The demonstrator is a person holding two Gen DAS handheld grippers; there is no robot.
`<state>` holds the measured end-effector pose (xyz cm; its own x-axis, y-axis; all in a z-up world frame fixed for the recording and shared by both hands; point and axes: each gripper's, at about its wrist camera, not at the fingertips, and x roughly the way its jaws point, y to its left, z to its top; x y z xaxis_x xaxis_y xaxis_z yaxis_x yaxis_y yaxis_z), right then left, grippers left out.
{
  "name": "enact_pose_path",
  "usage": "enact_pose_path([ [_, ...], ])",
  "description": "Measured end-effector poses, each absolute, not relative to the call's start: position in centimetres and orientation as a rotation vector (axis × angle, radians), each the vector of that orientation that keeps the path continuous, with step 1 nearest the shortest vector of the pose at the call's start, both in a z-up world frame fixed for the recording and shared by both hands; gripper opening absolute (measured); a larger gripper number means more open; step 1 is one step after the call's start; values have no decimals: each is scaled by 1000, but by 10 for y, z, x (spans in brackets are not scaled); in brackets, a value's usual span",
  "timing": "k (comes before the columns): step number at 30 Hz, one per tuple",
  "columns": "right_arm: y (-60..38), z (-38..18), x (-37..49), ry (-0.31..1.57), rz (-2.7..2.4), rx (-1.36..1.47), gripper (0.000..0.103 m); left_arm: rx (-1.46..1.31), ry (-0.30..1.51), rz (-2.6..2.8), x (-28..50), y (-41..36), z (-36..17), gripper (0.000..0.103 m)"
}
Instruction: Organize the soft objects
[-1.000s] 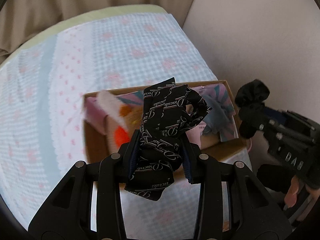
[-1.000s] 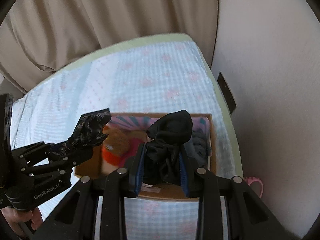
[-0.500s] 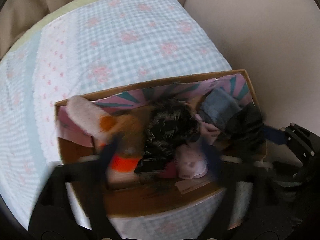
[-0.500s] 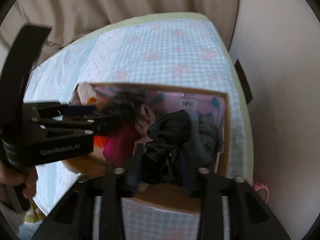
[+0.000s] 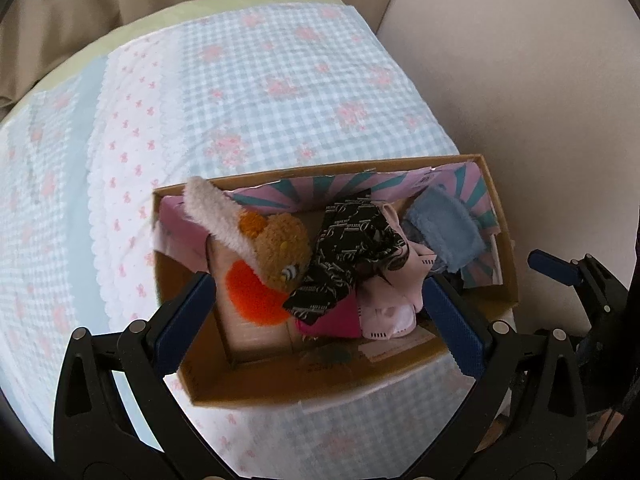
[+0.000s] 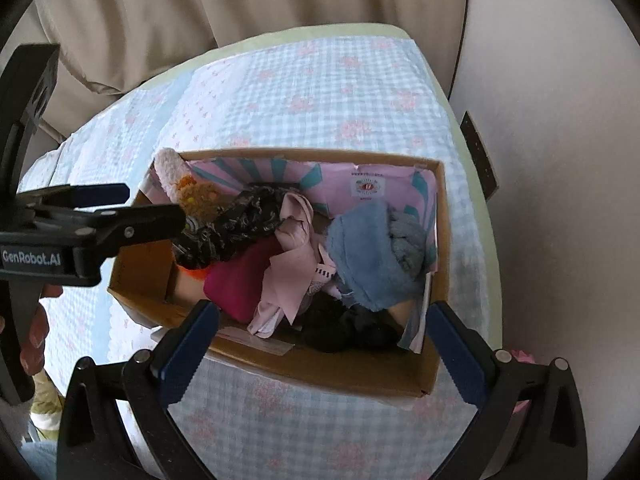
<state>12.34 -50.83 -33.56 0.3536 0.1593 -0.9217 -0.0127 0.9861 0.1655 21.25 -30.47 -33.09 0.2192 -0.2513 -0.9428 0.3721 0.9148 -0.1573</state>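
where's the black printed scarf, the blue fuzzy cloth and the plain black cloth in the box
black printed scarf (image 5: pixel 352 248), left wrist view, on its lettered middle fold.
blue fuzzy cloth (image 6: pixel 364 260), right wrist view, on the centre of its fleecy face.
plain black cloth (image 6: pixel 348 330), right wrist view, on the bunched part by the box's near wall.

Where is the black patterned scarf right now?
In the left wrist view, the black patterned scarf lies inside the cardboard box, between the brown plush toy and pink cloth.

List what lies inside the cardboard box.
Inside the cardboard box: a plush toy, patterned black cloth, pink garment, blue cloth, black cloth. The bottom is mostly covered.
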Motion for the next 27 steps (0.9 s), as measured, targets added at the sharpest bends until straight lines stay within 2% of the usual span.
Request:
enact_pose_path([
  [6,-495,-298,118,1159,121,132,103,76,1225,-420,197,-282,-288,103],
  [11,-470,-250,107,1108,146,126,103,23,1141,-407,174,-251,-229,103],
  [27,-359,-57,66,827,167,168,103,-74,790,-218,75,-81,-38,103],
])
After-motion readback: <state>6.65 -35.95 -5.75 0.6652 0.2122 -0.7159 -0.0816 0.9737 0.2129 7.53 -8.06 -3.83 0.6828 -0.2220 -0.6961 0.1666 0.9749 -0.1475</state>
